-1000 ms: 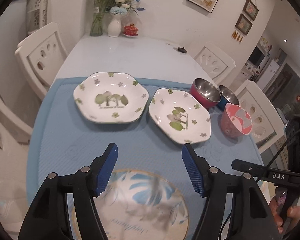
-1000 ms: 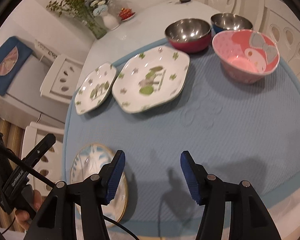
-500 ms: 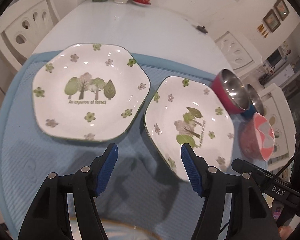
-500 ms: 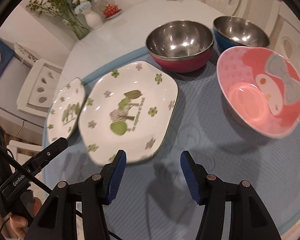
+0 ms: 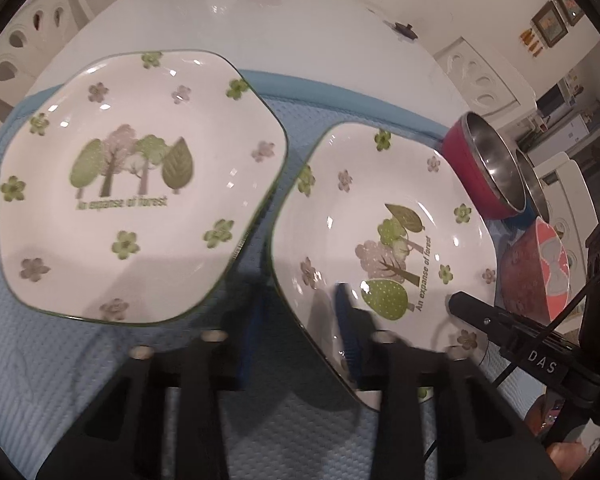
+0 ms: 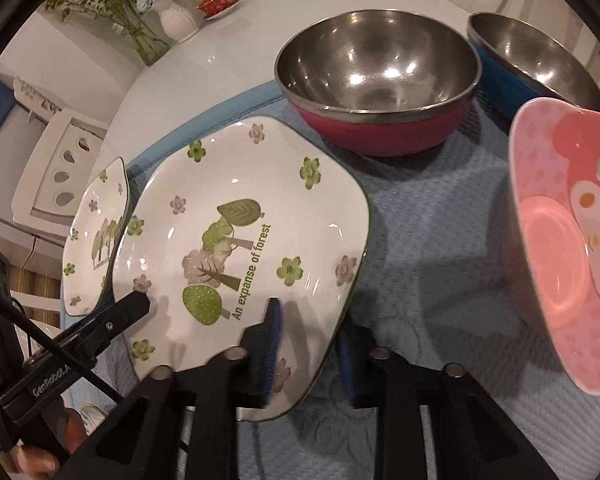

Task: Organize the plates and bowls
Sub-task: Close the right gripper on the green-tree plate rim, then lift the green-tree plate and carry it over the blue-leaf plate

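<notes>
Now, on the blue mat, the first forest plate lies at the far left, untouched. Just beside it on the right lies the second forest plate, and you hold it from both sides. Your left gripper has its jaws closing on the near left rim, with the rim between the pads. Your right gripper is closed on the near right rim, one pad inside the plate and one outside. Further right stand the red steel bowl, the blue steel bowl and the pink bowl, close together.
</notes>
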